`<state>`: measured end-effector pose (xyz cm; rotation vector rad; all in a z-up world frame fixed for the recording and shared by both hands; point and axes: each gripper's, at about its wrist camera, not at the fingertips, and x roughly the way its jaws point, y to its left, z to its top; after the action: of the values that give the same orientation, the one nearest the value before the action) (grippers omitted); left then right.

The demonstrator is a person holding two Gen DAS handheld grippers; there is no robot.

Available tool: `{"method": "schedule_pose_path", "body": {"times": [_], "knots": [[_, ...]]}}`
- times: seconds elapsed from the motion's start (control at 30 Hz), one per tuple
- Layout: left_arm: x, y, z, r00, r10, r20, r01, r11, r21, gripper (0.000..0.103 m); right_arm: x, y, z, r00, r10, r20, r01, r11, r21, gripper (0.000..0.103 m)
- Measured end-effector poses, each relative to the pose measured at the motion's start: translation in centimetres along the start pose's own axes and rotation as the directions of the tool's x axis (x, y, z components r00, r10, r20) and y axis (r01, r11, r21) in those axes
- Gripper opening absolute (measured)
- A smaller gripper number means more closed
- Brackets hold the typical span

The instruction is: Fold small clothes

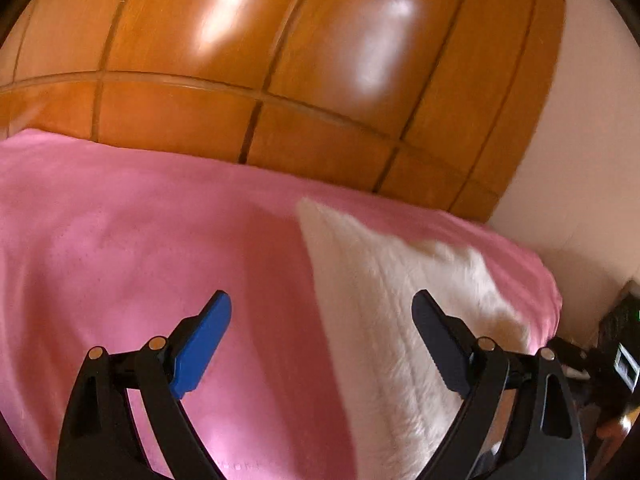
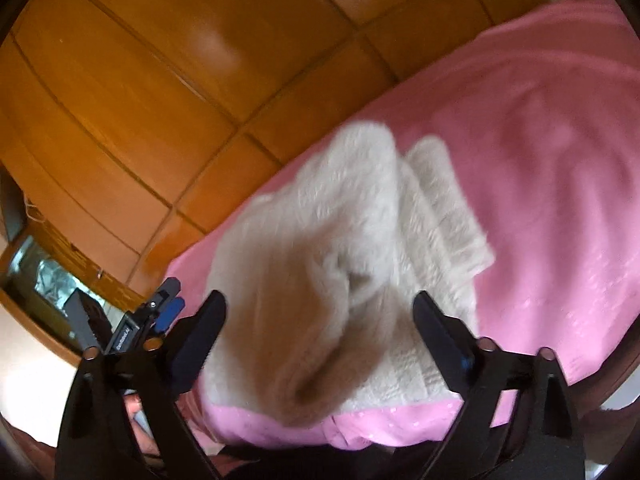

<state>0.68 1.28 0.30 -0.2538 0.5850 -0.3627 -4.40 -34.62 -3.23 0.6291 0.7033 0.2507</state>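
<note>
Wood-panelled wardrobe doors backed a bed under a pink blanket; nothing else lay on it but the task item.

Item: one white fluffy garment, partly folded, near the blanket's front edge. A raised fold stood up in front of my right view, with a flatter ribbed layer beneath and beside it. Long axis, as I judged it, ran away from the right gripper toward the wardrobe.

Right gripper: jaws spread, the raised fold between them, pads not pressing that I could see. The nearer hand.

Left gripper: jaws spread and empty, over bare blanket; the garment lay off toward its right finger. Blur hid finer detail.
</note>
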Motion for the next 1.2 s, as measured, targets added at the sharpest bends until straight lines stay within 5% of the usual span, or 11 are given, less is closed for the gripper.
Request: {"method": "schedule_pose_path", "body": {"times": [0.1, 0.17, 0.27, 0.4, 0.57, 0.73, 1.0, 1.07, 1.2], "knots": [[1.2, -2.1, -1.6, 0.998, -0.015, -0.059, 0.023, 0.989, 0.143, 0.091, 1.9, -1.2, -0.3, 0.998, -0.037, -0.046, 0.04, 0.998, 0.051, 0.075], [1.9, -3.1, -2.6, 0.995, -0.018, -0.094, 0.036, 0.98, 0.194, 0.092, 2.8, -2.1, -0.3, 0.998, -0.014, -0.057, 0.02, 0.994, 0.107, 0.051], [3.7, -4.1, -2.7, 0.989, -0.029, -0.146, 0.059, 0.977, 0.206, 0.093, 3.6, -3.1, 0.2, 0.998, 0.03, -0.052, -0.021, 0.986, 0.167, 0.029], [4.0, -6.2, -1.9, 0.988, -0.022, -0.156, 0.063, 0.961, 0.268, 0.091, 2.0, -2.4, 2.3, 0.999, 0.032, 0.008, -0.032, 0.992, 0.123, 0.017], [4.5, -9.8, -1.0, 0.99, -0.001, -0.144, 0.058, 0.917, 0.395, 0.092, -0.7, -1.5, 3.9, 0.994, -0.03, 0.101, 0.026, 0.999, 0.046, 0.016], [5.1, -11.3, -2.9, 0.988, 0.076, -0.134, 0.002, 0.864, 0.503, 0.095, 1.4, -5.5, 1.8, 0.997, -0.071, -0.017, 0.073, 0.985, 0.157, 0.017], [3.9, -8.7, -3.1, 0.971, -0.014, -0.239, 0.096, 0.937, 0.335, 0.096, 0.7, -5.7, 1.9, 0.999, -0.029, 0.013, 0.026, 0.978, 0.206, 0.037], [3.7, -8.3, -2.8, 0.971, -0.028, -0.238, 0.104, 0.944, 0.314, 0.096, -0.8, -5.2, 2.4, 0.994, -0.097, 0.045, 0.088, 0.979, 0.185, 0.06], [1.6, -8.6, -2.0, 0.986, -0.014, -0.166, 0.067, 0.945, 0.32, 0.096, -2.2, -3.1, 3.2, 0.965, -0.231, 0.126, 0.223, 0.972, 0.069, 0.061]]}}
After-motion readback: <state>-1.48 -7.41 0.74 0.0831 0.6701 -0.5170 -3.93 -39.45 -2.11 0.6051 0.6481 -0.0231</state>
